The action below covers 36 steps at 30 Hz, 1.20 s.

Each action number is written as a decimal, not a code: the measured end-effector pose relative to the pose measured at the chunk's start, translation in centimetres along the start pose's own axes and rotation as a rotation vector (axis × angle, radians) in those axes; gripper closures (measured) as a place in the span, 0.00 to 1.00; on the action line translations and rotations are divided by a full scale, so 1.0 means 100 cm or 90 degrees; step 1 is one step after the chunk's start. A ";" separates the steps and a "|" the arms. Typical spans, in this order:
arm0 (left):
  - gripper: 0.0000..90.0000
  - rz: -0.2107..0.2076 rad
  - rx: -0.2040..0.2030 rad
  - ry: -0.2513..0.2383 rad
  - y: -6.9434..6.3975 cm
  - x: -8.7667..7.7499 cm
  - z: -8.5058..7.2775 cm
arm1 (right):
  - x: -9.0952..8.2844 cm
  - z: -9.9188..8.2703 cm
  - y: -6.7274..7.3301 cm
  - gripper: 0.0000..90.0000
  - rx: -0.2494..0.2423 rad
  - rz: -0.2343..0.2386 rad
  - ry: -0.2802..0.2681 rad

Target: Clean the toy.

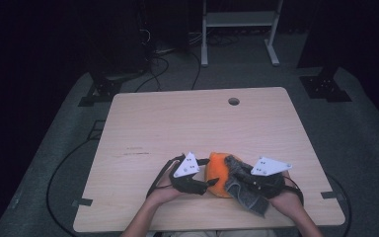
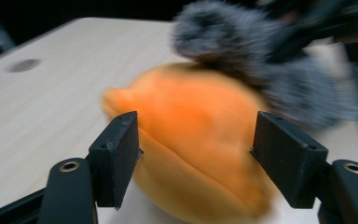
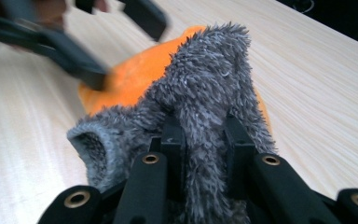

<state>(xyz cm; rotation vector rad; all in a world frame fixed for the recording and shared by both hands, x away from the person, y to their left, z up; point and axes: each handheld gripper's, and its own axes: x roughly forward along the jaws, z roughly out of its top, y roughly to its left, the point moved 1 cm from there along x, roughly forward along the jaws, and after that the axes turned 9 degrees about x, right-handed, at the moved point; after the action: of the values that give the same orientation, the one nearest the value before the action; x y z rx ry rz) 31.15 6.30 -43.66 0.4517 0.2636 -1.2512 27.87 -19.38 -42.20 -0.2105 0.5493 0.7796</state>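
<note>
An orange soft item (image 1: 216, 174) lies near the front edge of the wooden table (image 1: 177, 128). A grey fuzzy sock (image 1: 242, 195) is draped over its right side. In the left gripper view, my left gripper (image 2: 196, 140) straddles the orange item (image 2: 200, 140), one jaw on each side. The picture is blurred and I see no dent in the fabric. My right gripper (image 3: 205, 135) is shut on a fold of the grey sock (image 3: 205, 84), whose open cuff hangs to the left. In the high view the left gripper (image 1: 205, 185) and right gripper (image 1: 237, 173) flank the bundle.
A round cable hole (image 1: 234, 101) sits near the table's far edge. Past the table stand a white metal frame (image 1: 239, 29) and dark stand bases, with cables (image 1: 158, 64) on the grey floor. Bare wood stretches across the far half of the table.
</note>
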 end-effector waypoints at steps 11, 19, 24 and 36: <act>0.45 0.021 0.056 0.052 -0.011 0.016 0.000 | -0.007 -0.021 -0.041 0.81 0.065 -0.067 0.023; 0.48 0.042 0.093 0.041 -0.015 0.017 0.008 | -0.028 0.002 -0.005 0.81 0.012 0.010 -0.044; 0.51 0.051 0.076 0.057 -0.015 0.019 0.006 | -0.011 -0.003 0.001 0.81 -0.020 -0.005 -0.019; 0.56 0.083 0.140 0.023 -0.022 0.027 0.013 | -0.011 -0.011 -0.017 0.81 0.008 -0.024 -0.011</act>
<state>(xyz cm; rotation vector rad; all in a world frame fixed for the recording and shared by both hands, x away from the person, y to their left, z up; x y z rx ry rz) 29.79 2.91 -44.09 0.6698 0.1250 -1.1496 28.01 -21.67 -42.60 -0.2015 0.5319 0.7408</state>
